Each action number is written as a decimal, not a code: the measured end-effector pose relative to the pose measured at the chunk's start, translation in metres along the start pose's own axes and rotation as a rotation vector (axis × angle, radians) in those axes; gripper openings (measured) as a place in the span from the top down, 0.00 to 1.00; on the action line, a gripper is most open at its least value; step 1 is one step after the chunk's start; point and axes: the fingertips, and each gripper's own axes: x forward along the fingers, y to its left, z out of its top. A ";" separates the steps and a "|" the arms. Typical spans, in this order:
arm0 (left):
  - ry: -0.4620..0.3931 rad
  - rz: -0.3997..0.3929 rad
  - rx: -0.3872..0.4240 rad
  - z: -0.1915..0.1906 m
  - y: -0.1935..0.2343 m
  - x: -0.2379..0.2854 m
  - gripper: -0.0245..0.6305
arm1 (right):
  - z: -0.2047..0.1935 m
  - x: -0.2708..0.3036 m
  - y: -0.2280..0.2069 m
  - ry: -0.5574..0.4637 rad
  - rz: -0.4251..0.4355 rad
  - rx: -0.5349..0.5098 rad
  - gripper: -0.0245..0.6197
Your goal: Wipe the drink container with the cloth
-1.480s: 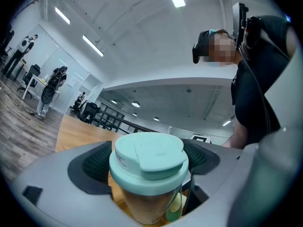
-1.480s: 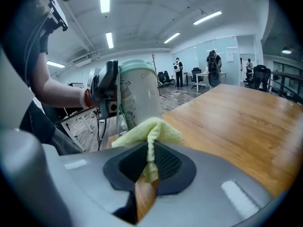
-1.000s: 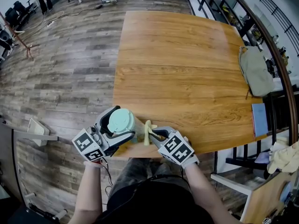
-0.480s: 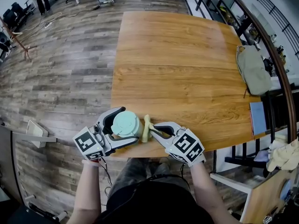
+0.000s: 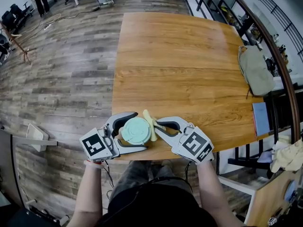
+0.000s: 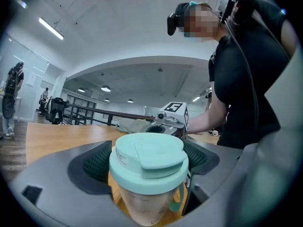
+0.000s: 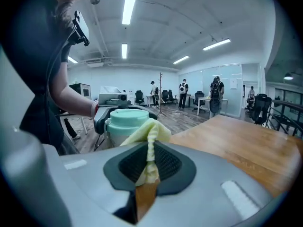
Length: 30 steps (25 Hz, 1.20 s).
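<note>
at the far left of the head view lies a grey plank floor (image 5: 61, 74), and the wooden table (image 5: 189, 65) fills the middle. at the table's near edge, the person's left gripper (image 5: 140, 132) has its jaws spread wide and closed round the drink container (image 5: 136, 130), one jaw on each side of its body. its marker cube (image 5: 95, 145) hangs out past the table's edge, over the floor. the left gripper view shows the same hold: the dark ribbed pads (image 6: 96, 163) press against the pale, see-through cup wall just below the mint-green lid (image 6: 149, 161), and the container stands upright between them. a small green tab shows low on the cup's right side. just right of the lid comes the pale yellow cloth (image 5: 149, 121), bunched into a narrow fold that touches the container's right side and upper rim. the right gripper (image 5: 158, 128) holds that cloth. in the right gripper view its jaws are nearly together, pinching a thin strip of the cloth (image 7: 150, 135) between the pads, while the loose upper part drapes forward against the lid. its own marker cube (image 5: 196, 144) sits over the near edge, with the person's forearm behind it. far off at the table's right edge lies a grey-green bag (image 5: 257, 71), well apart from both grippers.
</note>
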 end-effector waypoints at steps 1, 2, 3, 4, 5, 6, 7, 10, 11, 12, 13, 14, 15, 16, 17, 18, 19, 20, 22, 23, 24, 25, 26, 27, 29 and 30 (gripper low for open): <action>-0.001 -0.013 0.011 0.001 -0.002 0.000 0.26 | 0.002 0.000 0.000 -0.006 0.009 -0.011 0.90; -0.009 -0.025 0.023 0.002 -0.004 0.001 0.26 | 0.003 0.000 0.001 -0.008 0.020 -0.024 0.90; -0.013 -0.034 0.029 0.003 -0.006 0.000 0.26 | 0.004 0.002 0.001 -0.007 0.030 -0.038 0.90; -0.005 -0.036 0.025 0.002 -0.006 0.000 0.26 | 0.004 0.003 0.002 -0.004 0.038 -0.050 0.90; 0.006 -0.035 0.019 0.001 -0.006 -0.002 0.26 | 0.004 0.005 0.003 0.000 0.046 -0.058 0.90; 0.010 -0.037 0.018 0.000 -0.006 -0.003 0.26 | 0.003 0.007 0.003 0.006 0.052 -0.065 0.90; 0.007 -0.042 0.025 0.000 -0.006 -0.005 0.26 | 0.002 0.010 0.004 0.015 0.058 -0.072 0.90; 0.010 -0.047 0.023 -0.001 -0.007 -0.009 0.26 | -0.007 0.018 0.006 0.061 0.076 -0.101 0.90; 0.014 -0.044 0.015 -0.001 -0.006 -0.010 0.26 | -0.011 0.021 0.006 0.075 0.082 -0.106 0.90; 0.015 -0.042 0.010 -0.002 -0.005 -0.011 0.26 | -0.015 0.024 0.006 0.085 0.087 -0.105 0.90; 0.014 -0.040 0.005 -0.002 -0.005 -0.013 0.26 | -0.018 0.027 0.006 0.095 0.092 -0.101 0.90; 0.011 -0.038 0.001 -0.002 -0.004 -0.016 0.26 | -0.022 0.030 0.006 0.106 0.095 -0.096 0.90; 0.007 -0.035 -0.003 -0.002 -0.003 -0.019 0.26 | -0.026 0.033 0.006 0.117 0.098 -0.092 0.90; 0.002 -0.032 -0.007 -0.003 -0.001 -0.022 0.26 | -0.030 0.037 0.007 0.128 0.099 -0.087 0.90; -0.003 -0.030 -0.008 -0.004 0.000 -0.026 0.26 | -0.034 0.040 0.007 0.138 0.099 -0.082 0.90; -0.009 -0.029 -0.008 -0.005 0.002 -0.029 0.26 | -0.038 0.043 0.007 0.147 0.099 -0.074 0.90; -0.015 -0.027 -0.011 -0.006 0.003 -0.032 0.26 | -0.042 0.045 0.007 0.154 0.097 -0.064 0.90; -0.017 -0.025 -0.020 -0.006 0.004 -0.035 0.26 | -0.046 0.047 0.007 0.162 0.095 -0.055 0.90; -0.021 -0.019 -0.046 -0.007 0.007 -0.042 0.26 | -0.053 0.052 0.006 0.181 0.088 -0.038 0.90; -0.024 -0.018 -0.056 -0.008 0.009 -0.046 0.26 | -0.056 0.055 0.007 0.191 0.084 -0.031 0.90; -0.028 -0.018 -0.063 -0.009 0.010 -0.050 0.26 | -0.060 0.057 0.007 0.202 0.079 -0.025 0.90; -0.034 -0.020 -0.065 -0.010 0.011 -0.053 0.26 | -0.063 0.059 0.007 0.213 0.073 -0.020 0.90; -0.043 -0.025 -0.058 -0.011 0.013 -0.055 0.26 | -0.066 0.060 0.006 0.223 0.066 -0.014 0.90; -0.053 -0.032 -0.045 -0.011 0.014 -0.057 0.26 | -0.069 0.061 0.006 0.232 0.059 -0.008 0.90; -0.067 -0.045 -0.035 -0.011 0.016 -0.060 0.26 | -0.075 0.062 0.005 0.252 0.041 0.004 0.90; -0.070 -0.050 -0.039 -0.011 0.016 -0.061 0.26 | -0.078 0.062 0.005 0.263 0.030 0.008 0.90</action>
